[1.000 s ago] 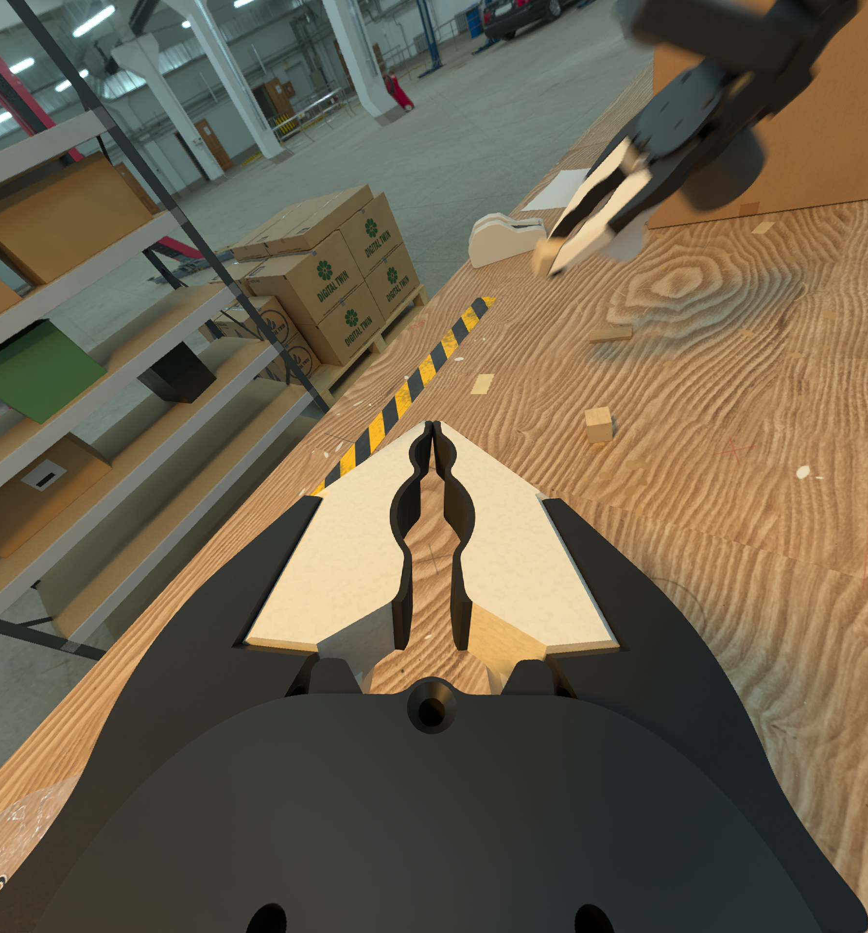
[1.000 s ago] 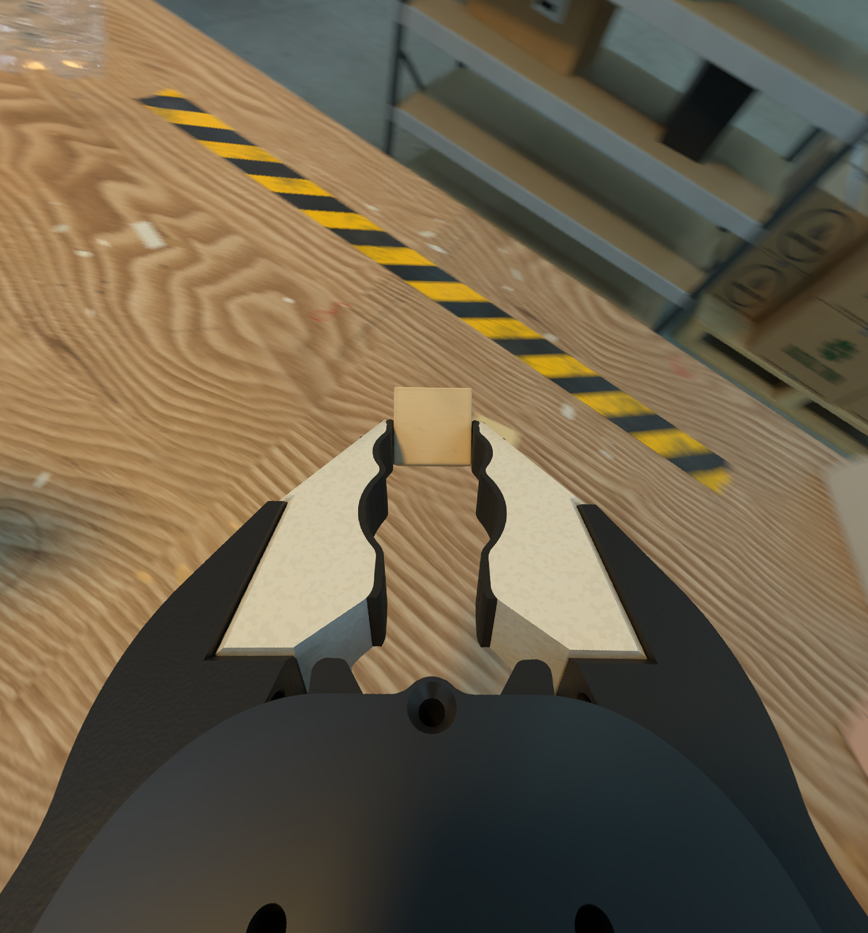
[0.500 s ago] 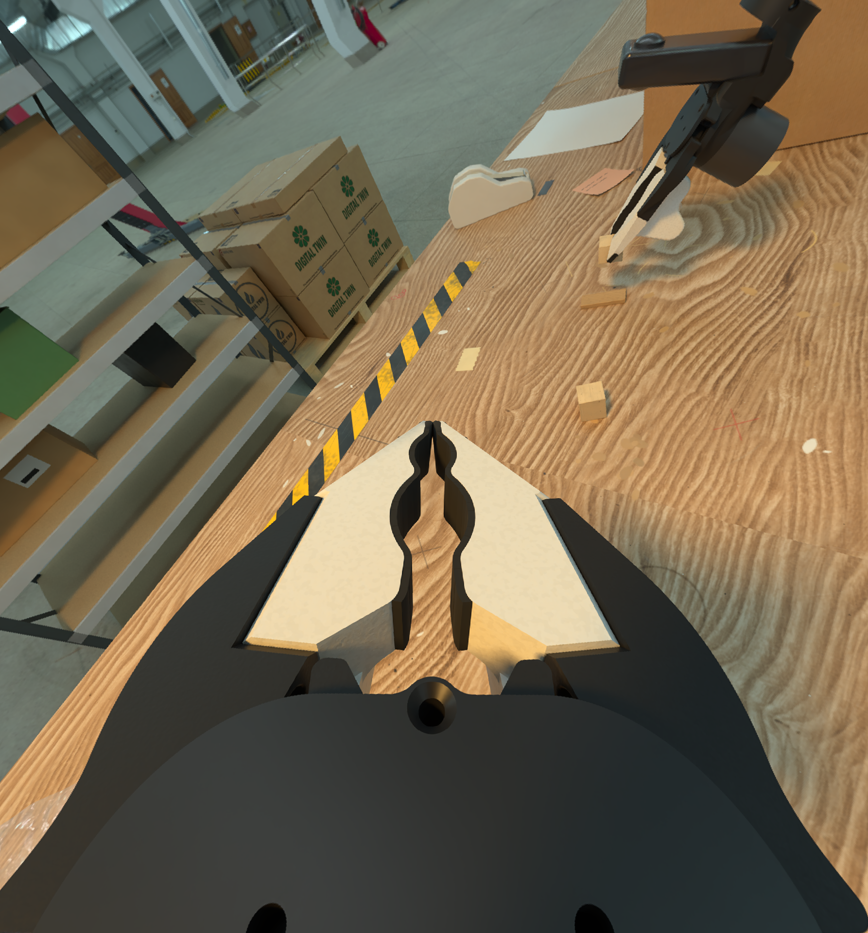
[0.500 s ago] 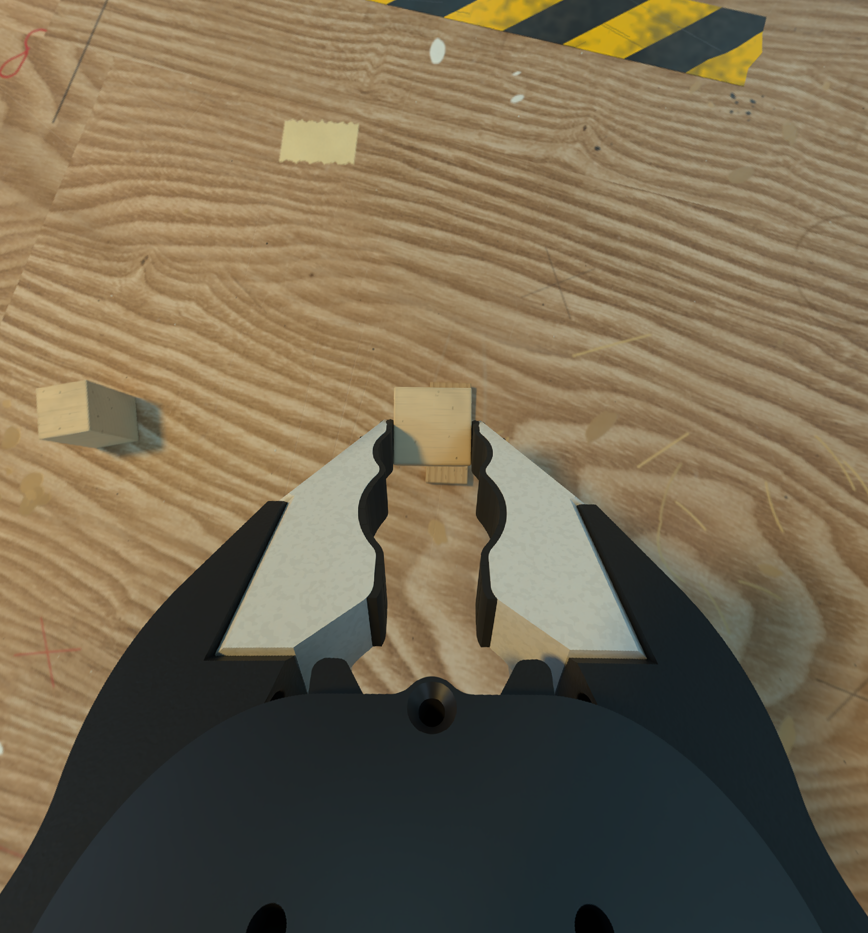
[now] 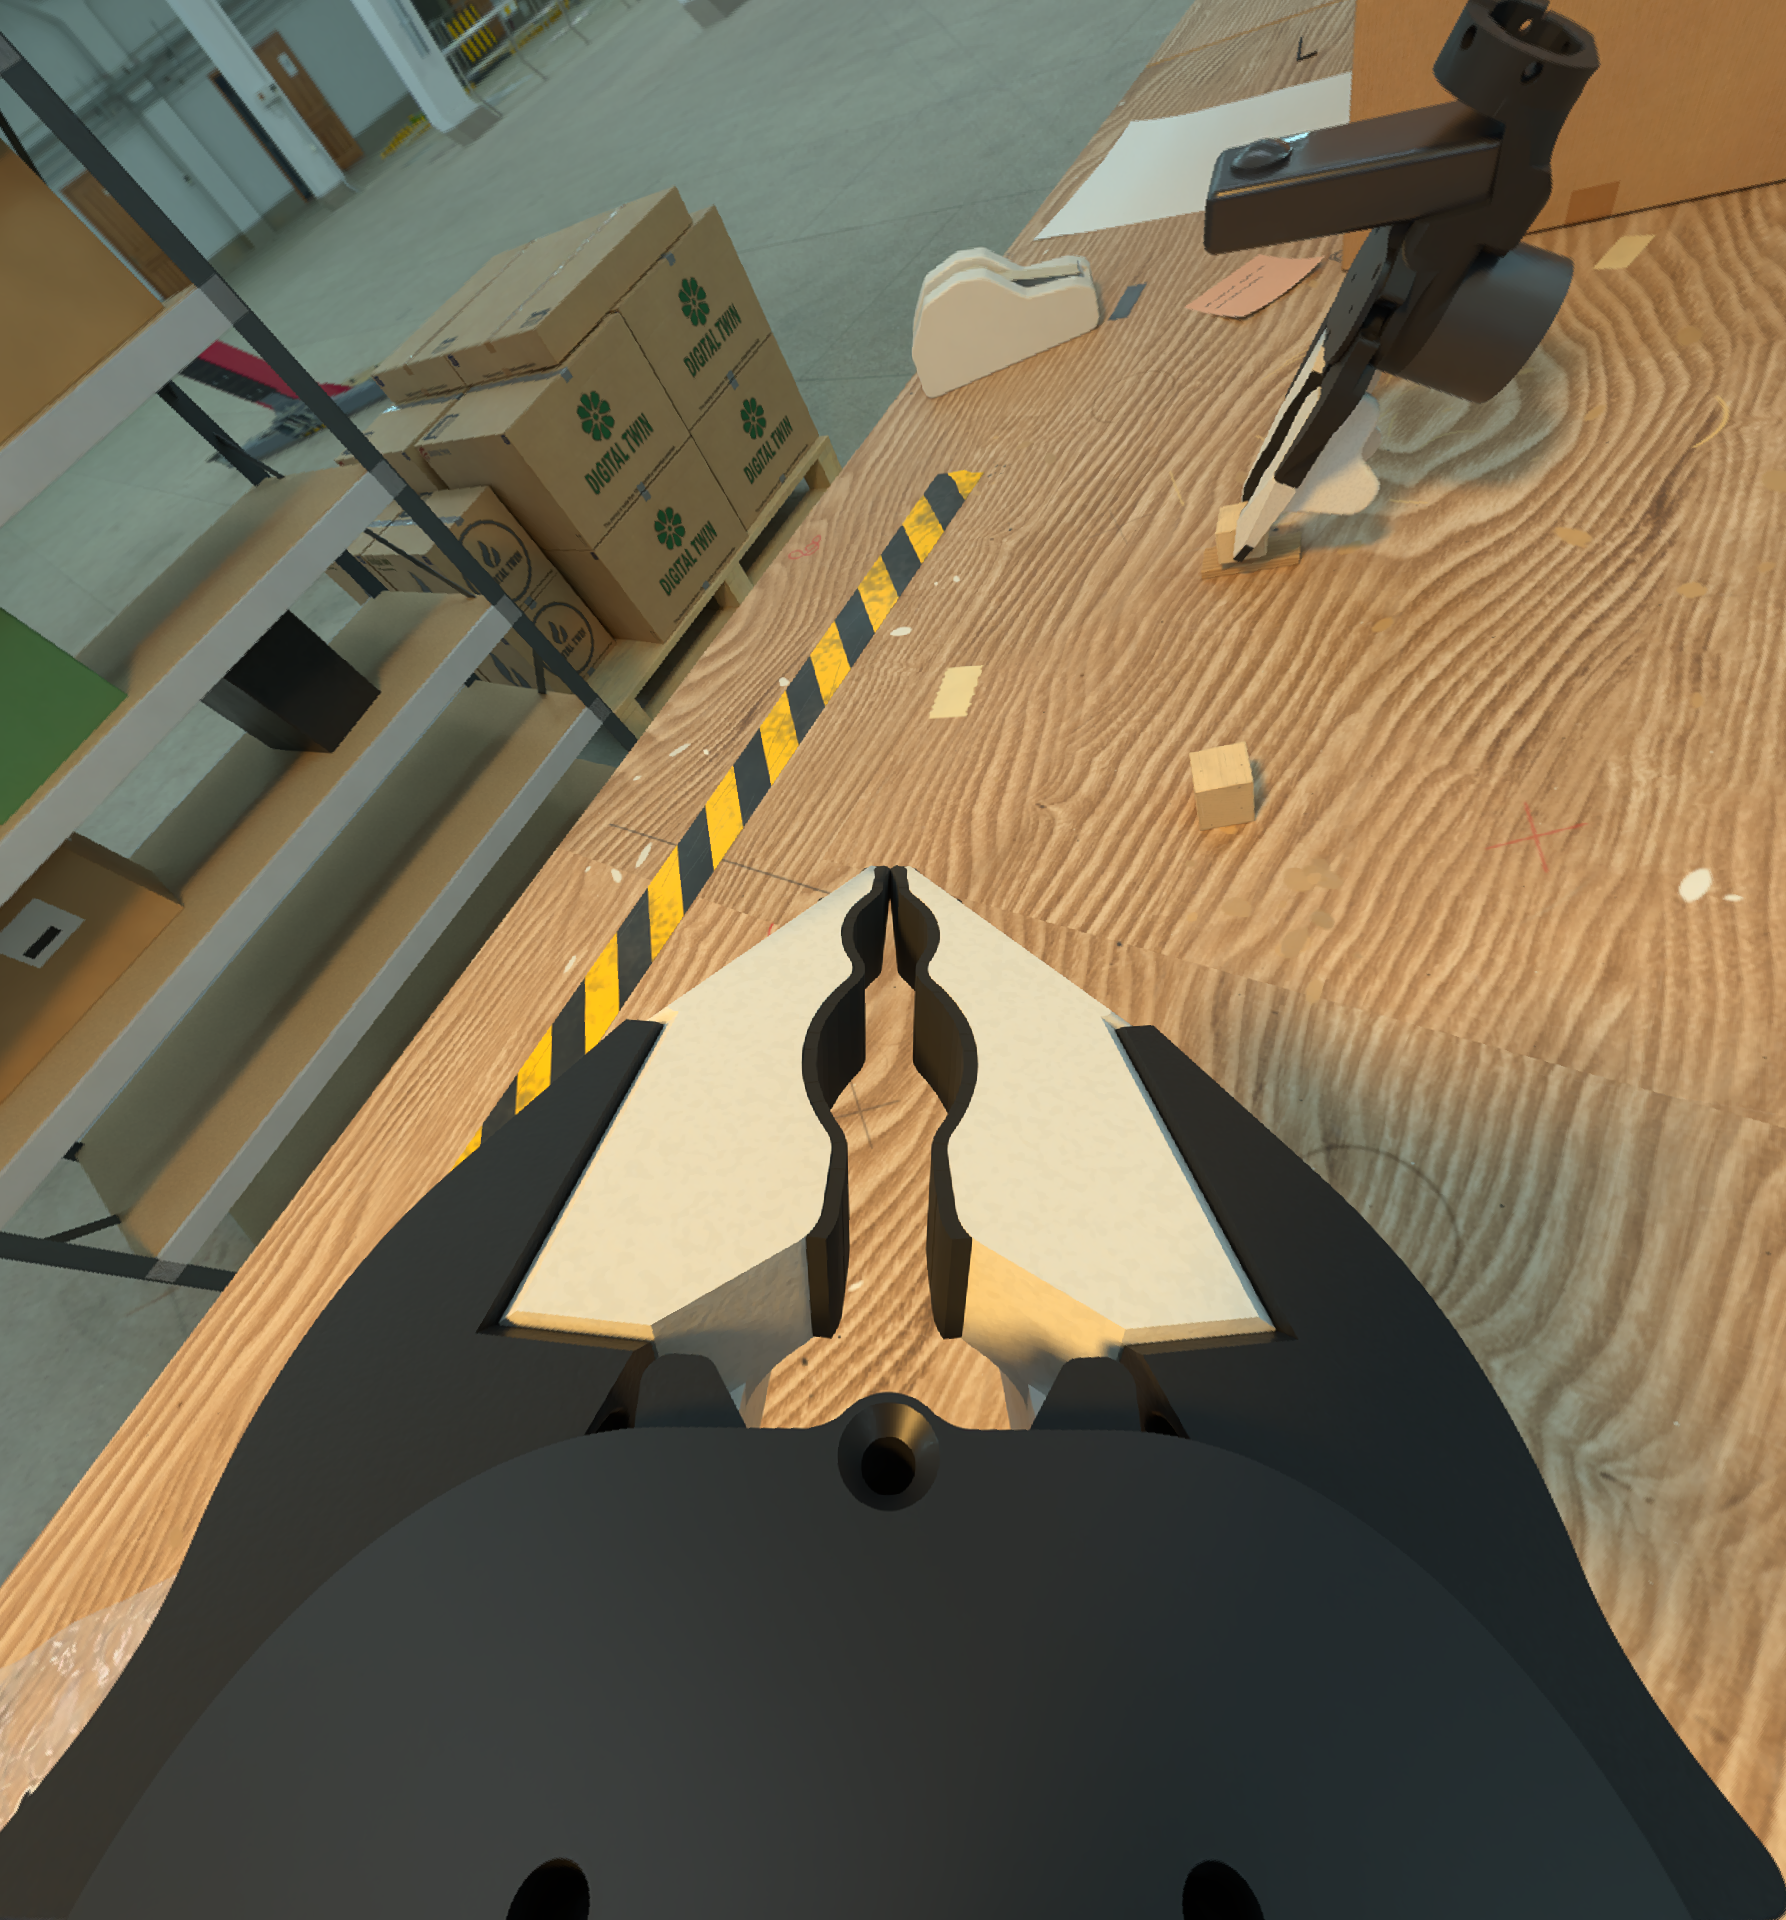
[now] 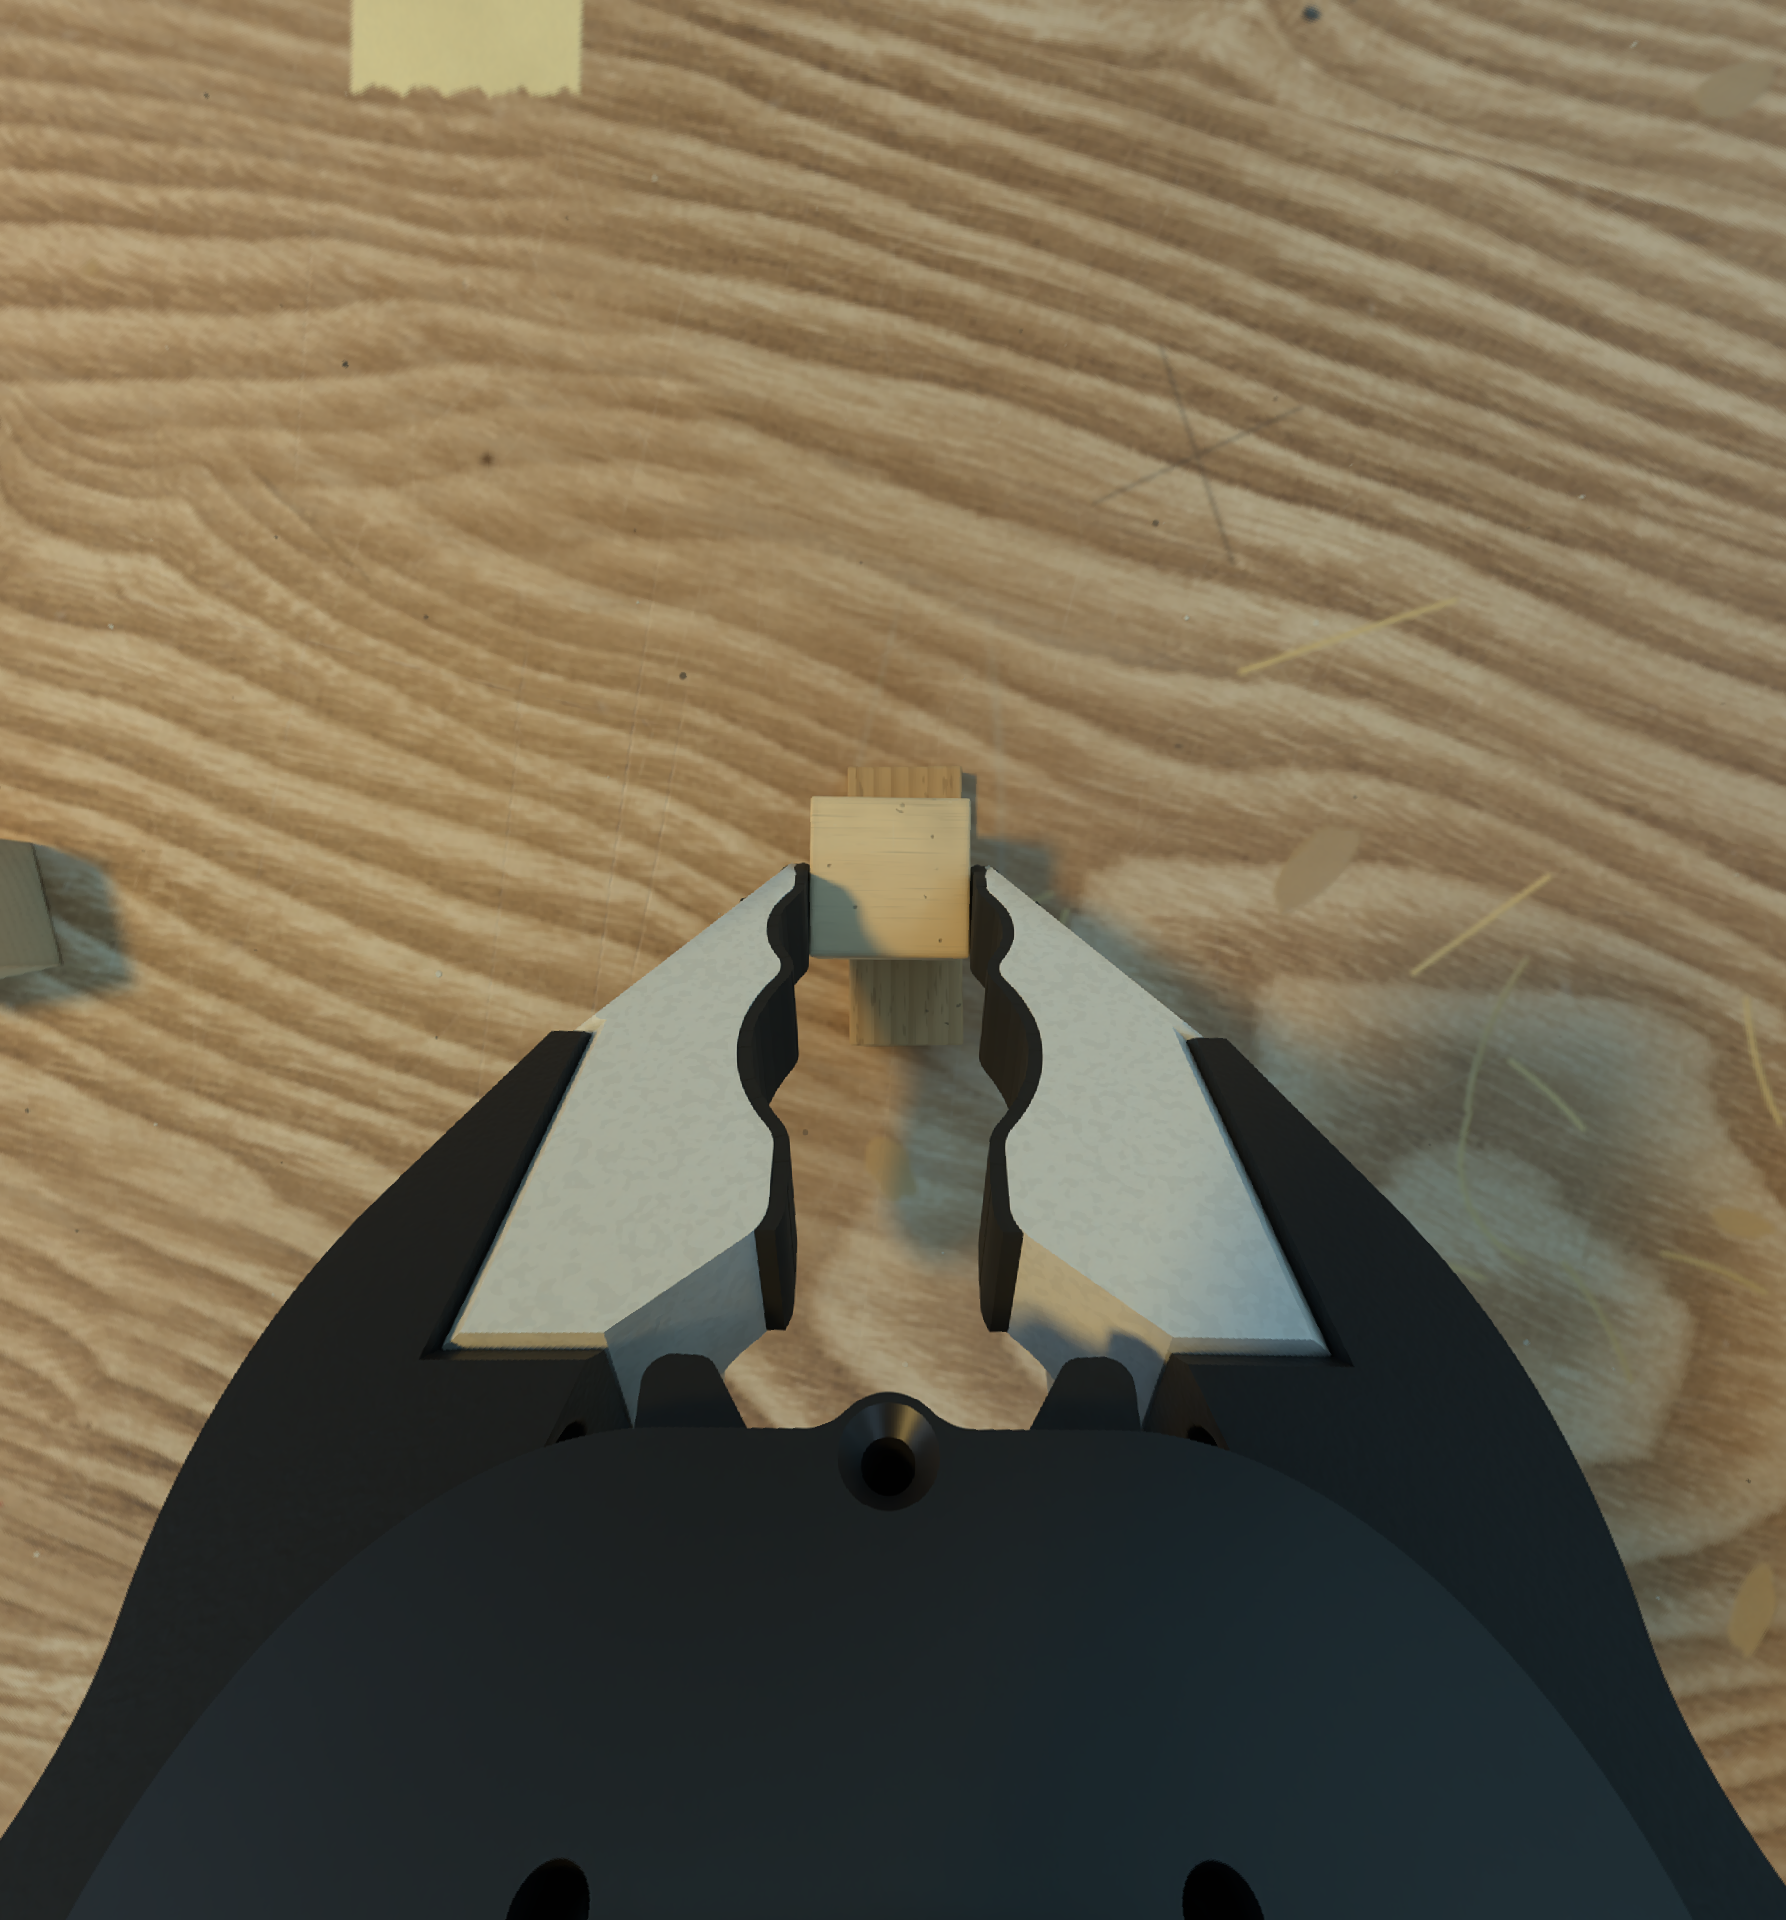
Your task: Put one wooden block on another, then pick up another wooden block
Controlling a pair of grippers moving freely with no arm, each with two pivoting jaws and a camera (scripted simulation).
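Wooden cube (image 6: 890, 873): clamped between right gripper (image 6: 890, 883) tips, directly over flat block (image 6: 907, 1010) on bench (image 6: 1284, 312); contact unclear.
Right gripper: closed on cube, pointing down.
Left gripper (image 5: 889, 883): fingers together, empty.
Spare cube (image 5: 1221, 784): on bench, well apart from both grippers.

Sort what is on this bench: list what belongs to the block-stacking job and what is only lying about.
For the job:
- small cube, held in the right gripper
- flat block under it
- loose cube
- left gripper, shut, holding nothing

Lying about:
- tape dispenser
- white sheet
- pink note
- cardboard box
- tape scrap
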